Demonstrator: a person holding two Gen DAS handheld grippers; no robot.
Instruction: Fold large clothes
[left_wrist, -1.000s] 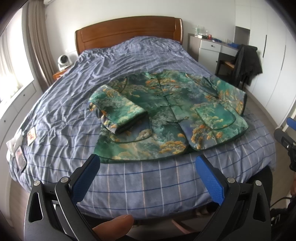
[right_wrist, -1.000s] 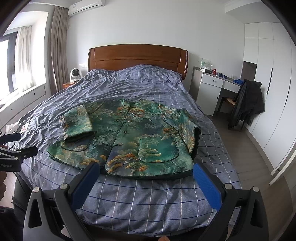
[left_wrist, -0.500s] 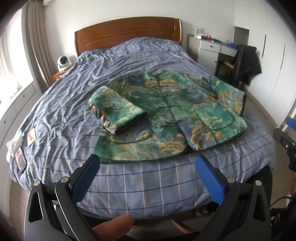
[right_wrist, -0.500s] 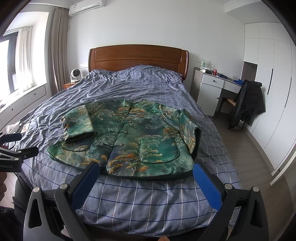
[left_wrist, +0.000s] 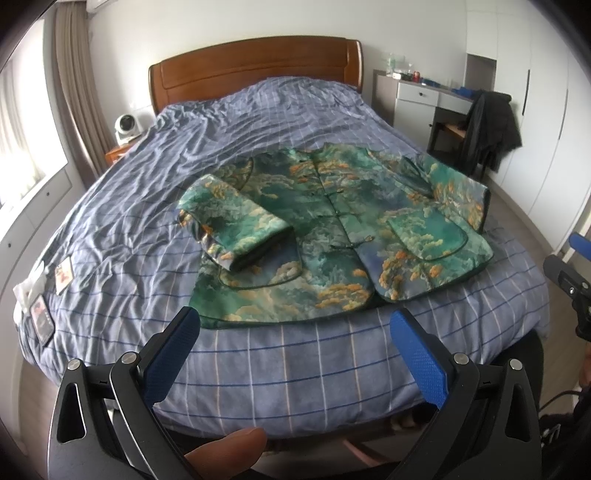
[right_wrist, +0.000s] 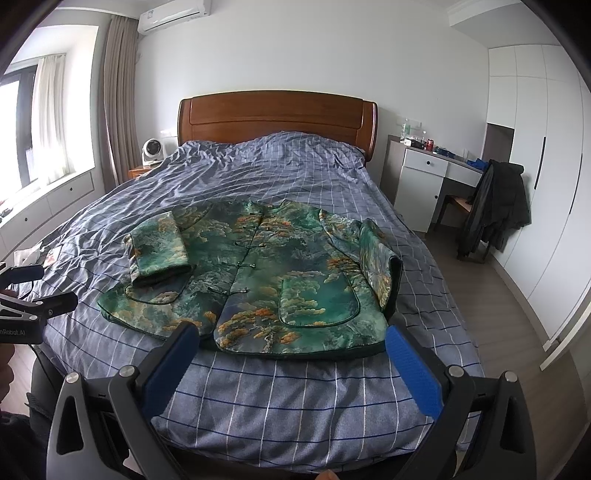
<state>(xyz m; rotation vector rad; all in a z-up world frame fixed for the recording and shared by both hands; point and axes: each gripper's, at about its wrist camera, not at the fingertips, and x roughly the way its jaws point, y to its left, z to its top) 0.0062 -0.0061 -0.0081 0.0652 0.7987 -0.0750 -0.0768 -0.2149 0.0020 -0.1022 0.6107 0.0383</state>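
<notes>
Jacket (left_wrist: 332, 236) lies on bed beyond both released tools (left_wrist: 295, 354) (right_wrist: 291, 362), untouched.

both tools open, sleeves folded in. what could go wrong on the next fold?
1. The jacket hem lies near the bed's foot edge; a pull toward the person could drag it off.
2. The folded left sleeve looks bulky and may unroll when lifted.
3. The right sleeve stands on edge at the side and could flop outward.

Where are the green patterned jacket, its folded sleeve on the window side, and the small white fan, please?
green patterned jacket (right_wrist: 295, 295): right wrist view, front panel.
folded sleeve (left_wrist: 236, 225): left wrist view, upper surface.
small white fan (right_wrist: 151, 149): right wrist view, round face.
</notes>
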